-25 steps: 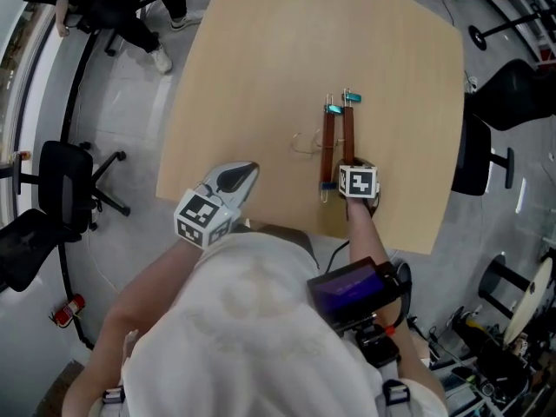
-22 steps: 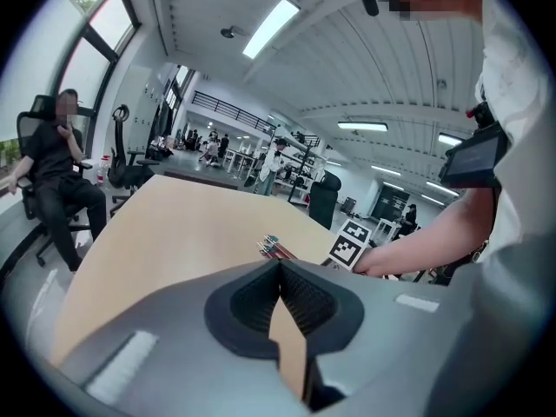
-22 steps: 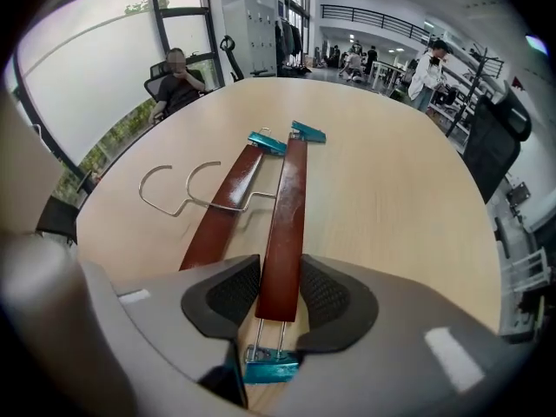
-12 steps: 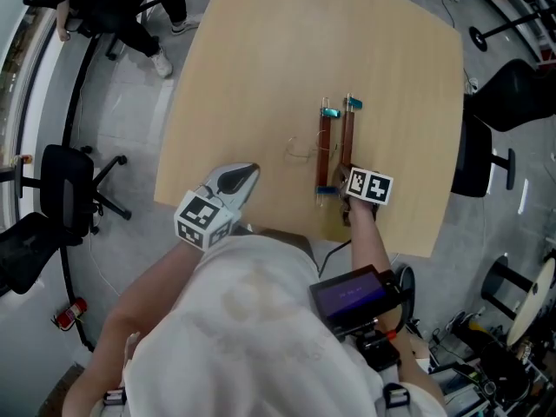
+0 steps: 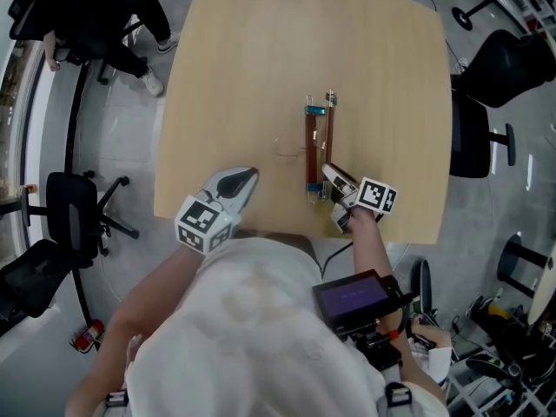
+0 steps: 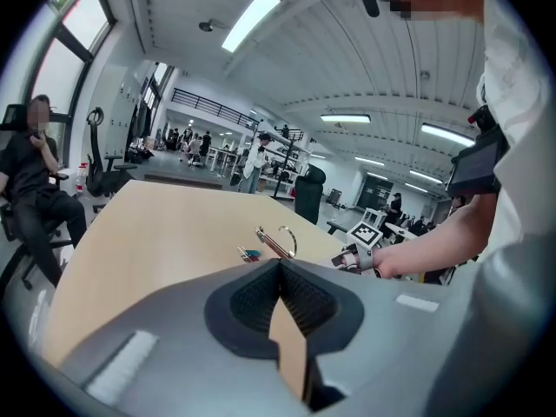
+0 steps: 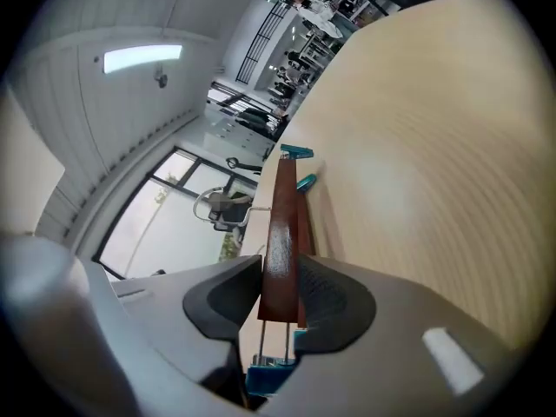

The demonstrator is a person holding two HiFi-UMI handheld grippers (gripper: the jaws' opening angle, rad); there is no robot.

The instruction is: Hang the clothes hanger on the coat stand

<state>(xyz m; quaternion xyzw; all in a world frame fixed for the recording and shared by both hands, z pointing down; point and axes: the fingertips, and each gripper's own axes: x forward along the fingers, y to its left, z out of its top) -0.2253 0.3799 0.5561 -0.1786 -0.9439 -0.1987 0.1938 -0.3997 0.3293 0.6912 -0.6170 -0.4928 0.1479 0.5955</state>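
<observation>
Several office chairs (image 5: 74, 211) around table (image 5: 243, 76), right gripper (image 5: 334, 181) jaws clamping clothes hanger (image 5: 310, 150), left gripper (image 5: 245, 177) jaws together.

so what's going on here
A person works two handheld grippers at a wooden table. The right gripper has its jaws clamped on the near end of a wooden clip hanger. The left gripper sits empty by the table's near edge, jaws together. No coat stand is in view.

The left gripper (image 5: 244, 179) is held low near the body, its jaws pressed together with nothing between them. The right arm (image 5: 367, 237) reaches forward, and the right gripper (image 5: 332, 179) is rolled sideways, its jaws clamped on the hanger (image 5: 310, 142).
</observation>
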